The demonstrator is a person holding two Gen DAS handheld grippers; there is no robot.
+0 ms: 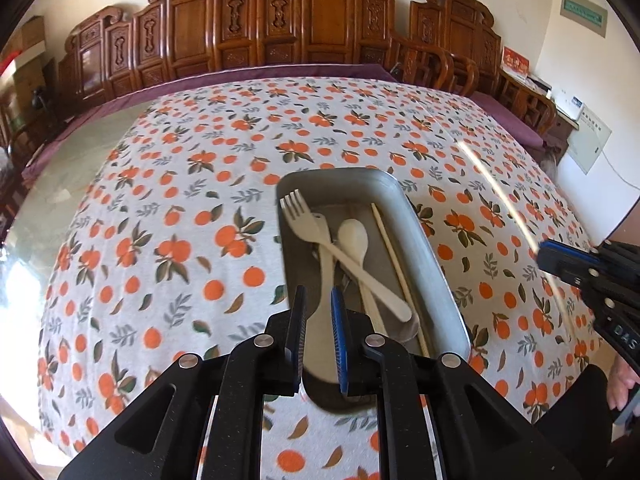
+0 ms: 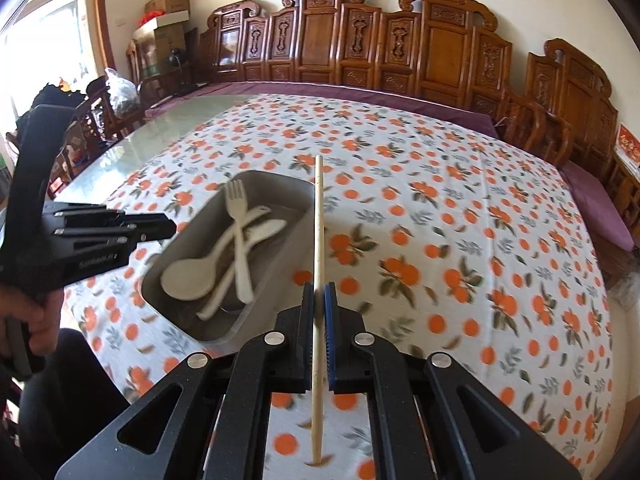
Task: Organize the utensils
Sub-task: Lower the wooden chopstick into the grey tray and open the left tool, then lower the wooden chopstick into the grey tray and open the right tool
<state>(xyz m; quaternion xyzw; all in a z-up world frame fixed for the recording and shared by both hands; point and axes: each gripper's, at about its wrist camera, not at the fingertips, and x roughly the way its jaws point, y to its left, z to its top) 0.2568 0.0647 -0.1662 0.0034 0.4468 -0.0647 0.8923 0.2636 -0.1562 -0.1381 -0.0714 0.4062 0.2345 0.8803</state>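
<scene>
Clamping a chopstick (image 2: 319, 240) upright, right hand-held gripper (image 2: 319, 292), beside tray (image 2: 280, 184)

Hidden and blurred parts around the tray

The left gripper (image 1: 318, 300) is covering the near end of the rice paddle (image 1: 326, 280) in the metal tray (image 1: 432, 256); the chopstick (image 2: 319, 240) is blurring where the right gripper's (image 2: 319, 290) pads are clamping it.
</scene>
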